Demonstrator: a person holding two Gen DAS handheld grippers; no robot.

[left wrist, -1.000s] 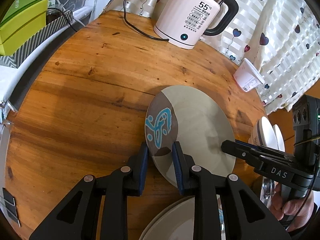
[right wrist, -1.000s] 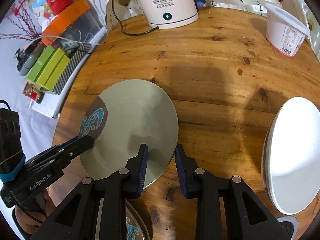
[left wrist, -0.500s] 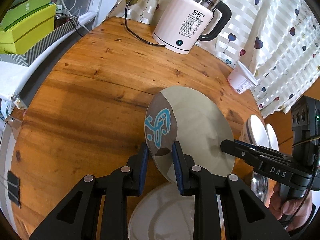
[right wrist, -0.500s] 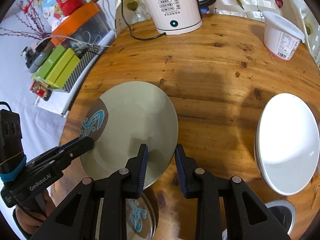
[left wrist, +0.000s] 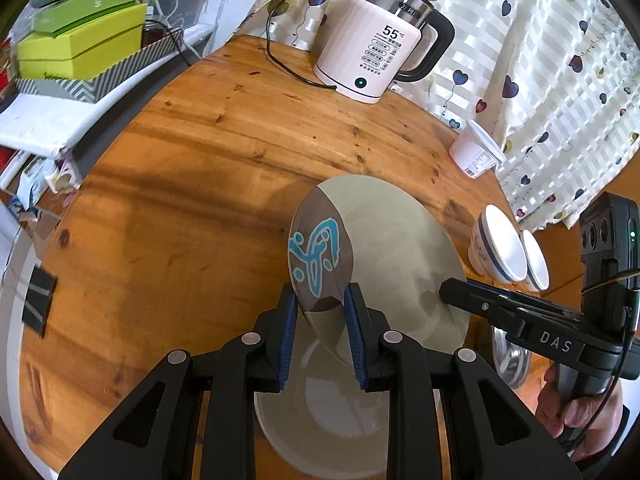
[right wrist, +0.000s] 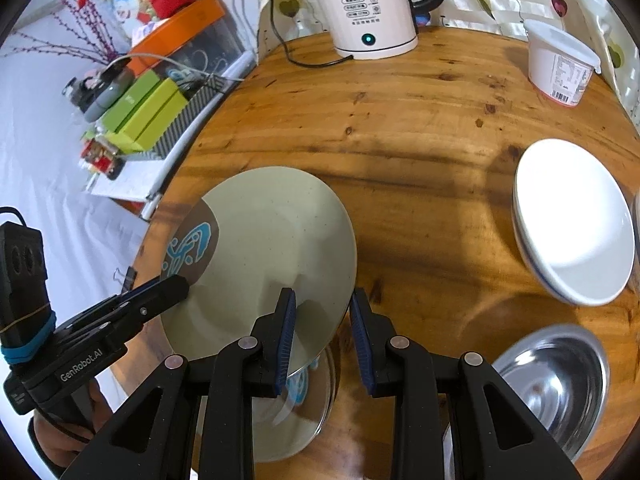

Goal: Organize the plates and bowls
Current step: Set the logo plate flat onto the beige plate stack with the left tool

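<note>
- The grey-green plate (left wrist: pixel 392 252) with the brown patch and blue design is up off the round wooden table (left wrist: pixel 192 184), tilted, carried between the two tools and hanging over a second plate (left wrist: pixel 332 412) of the same pale glaze that lies flat at the near edge.
- The left gripper (left wrist: pixel 320 312) has its blue pads closed on the rim at the brown-patch side; the right gripper (right wrist: pixel 322 312) is clamped on the rim across from it — the plate edge runs right between its pads.
- It looks like glazed ceramic: stiff, fairly heavy for its span, smooth and likely slick under rubber pads, and it would chip or crack if it dropped onto the one below.
- The rim is the only sensible place to take it, and two opposite rim holds make sense to me — one pinch alone would let the plate swing.
- My guess is it is meant to be stacked on the lower plate, so it wants levelling and a gentle set-down, ceramic on ceramic.
- Off to the right sit two white bowls with blue rims (left wrist: pixel 500 248), close together, and nearer the edge a steel bowl (right wrist: pixel 560 392); these look still to be sorted.
- An electric kettle (left wrist: pixel 376 52) and a lidded white tub (right wrist: pixel 560 64) stand at the far side, well apart from the plates.
</note>
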